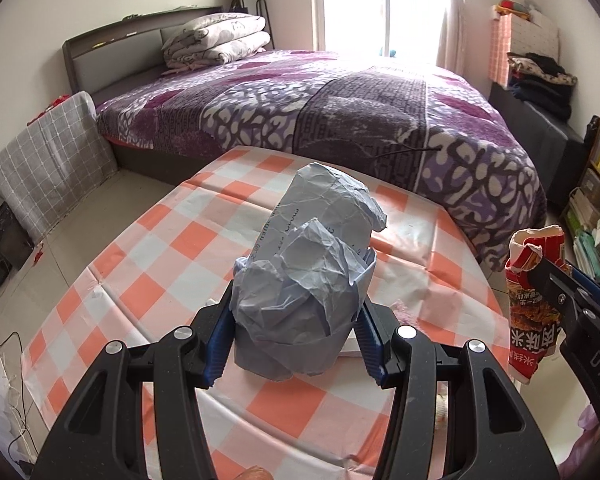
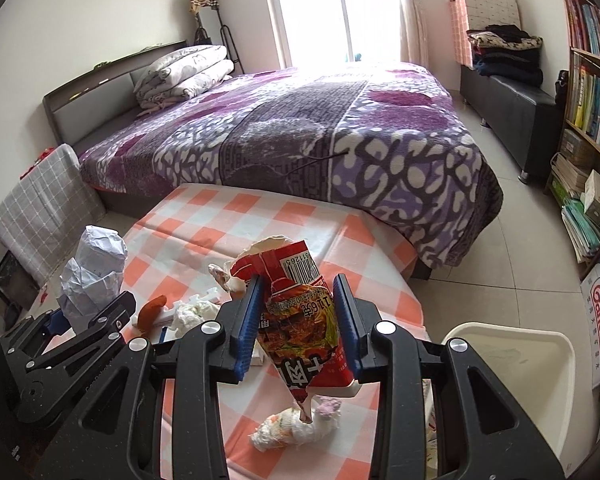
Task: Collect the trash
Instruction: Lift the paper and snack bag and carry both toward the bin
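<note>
A crumpled paper wad (image 1: 306, 276) is gripped upright in the left tongs (image 1: 296, 340), raised above the checked worktop (image 1: 148, 248). A torn red snack wrapper (image 2: 300, 312) is clamped in the right tongs (image 2: 298, 324), long axis vertical. A white bin (image 2: 512, 356) is seen just right of the right tongs, hence nearer that hand.

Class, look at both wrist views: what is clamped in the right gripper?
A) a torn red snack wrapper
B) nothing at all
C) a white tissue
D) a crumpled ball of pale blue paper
A: the right gripper has its blue pads pressed on a torn red snack wrapper, while the crumpled blue paper sits in the left gripper.
</note>
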### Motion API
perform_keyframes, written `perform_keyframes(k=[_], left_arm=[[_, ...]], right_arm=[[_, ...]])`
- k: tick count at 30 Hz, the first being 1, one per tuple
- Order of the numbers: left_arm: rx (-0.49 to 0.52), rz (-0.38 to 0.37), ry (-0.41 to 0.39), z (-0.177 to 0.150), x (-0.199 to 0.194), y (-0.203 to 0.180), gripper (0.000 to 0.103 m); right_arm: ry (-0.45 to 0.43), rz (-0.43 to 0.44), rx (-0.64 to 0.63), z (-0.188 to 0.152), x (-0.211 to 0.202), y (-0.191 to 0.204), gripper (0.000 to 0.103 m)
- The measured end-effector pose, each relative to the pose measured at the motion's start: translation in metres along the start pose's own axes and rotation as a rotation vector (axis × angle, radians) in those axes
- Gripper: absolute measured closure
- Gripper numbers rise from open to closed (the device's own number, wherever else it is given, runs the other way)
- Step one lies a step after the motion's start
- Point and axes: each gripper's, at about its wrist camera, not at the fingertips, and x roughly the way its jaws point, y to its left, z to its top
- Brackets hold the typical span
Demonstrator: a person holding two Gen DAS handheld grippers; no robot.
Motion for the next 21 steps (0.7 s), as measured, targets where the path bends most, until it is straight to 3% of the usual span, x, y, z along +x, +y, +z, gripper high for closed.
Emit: perform_keyframes(k=[14,21], left_arm=[[0.075,-0.056,-0.01,-0.004,-0.01,-0.049,0.05],[0.118,-0.075,-0.017,-0.008,-0.015,-0.072,0.05]], right_arm=[[0.004,-0.097,0.113,0.0,-0.016,-0.06,0.068],[0.025,-0.213,0.236,-0.002,-0.022,-0.106,0.068]])
